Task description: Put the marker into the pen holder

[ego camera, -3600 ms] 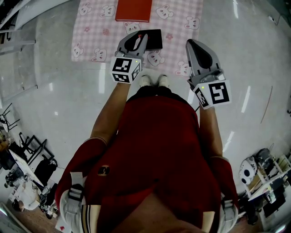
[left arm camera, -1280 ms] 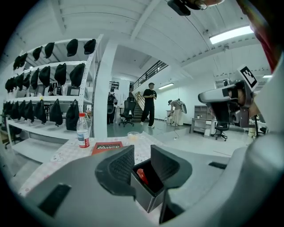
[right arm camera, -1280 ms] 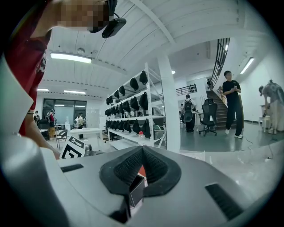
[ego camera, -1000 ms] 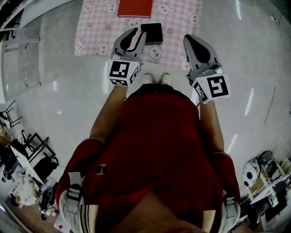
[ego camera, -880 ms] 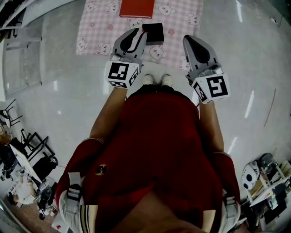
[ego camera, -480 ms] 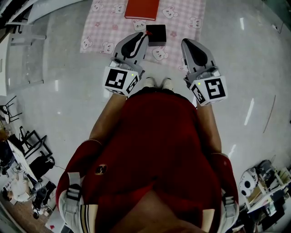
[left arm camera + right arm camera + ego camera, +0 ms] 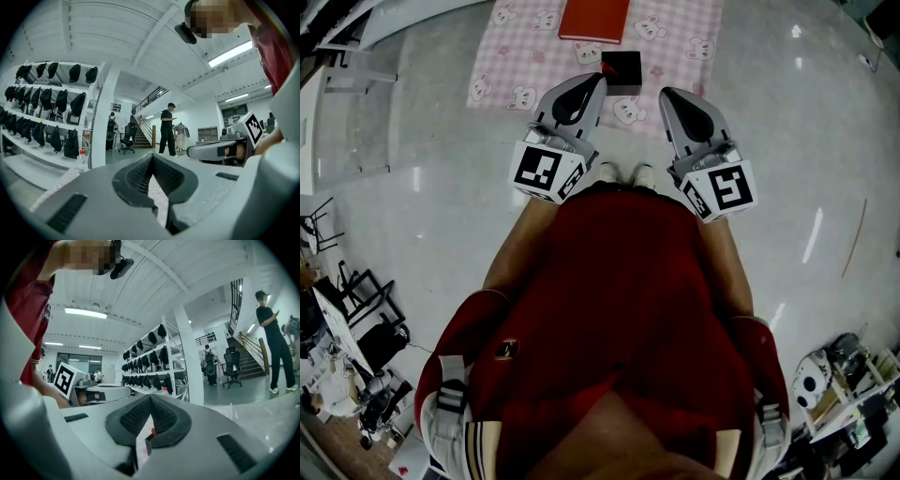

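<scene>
Grippers drawn back from the pen holder (image 7: 622, 67), empty.
The left gripper (image 7: 597, 81) and right gripper (image 7: 667, 95) hover short of it, jaws pressed together on nothing; the marker (image 7: 153, 432) pokes from the holder, so the task looks done.

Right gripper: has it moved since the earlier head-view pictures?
Yes. The right gripper has swung leftward, nearer the black pen holder, judged against the pink bunny mat.

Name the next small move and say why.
Probably lower the left gripper toward the black pen holder on the pink mat, opening its jaws. Both it and the right gripper are shut, empty and held high; a red tip shows at the holder's edge.
</scene>
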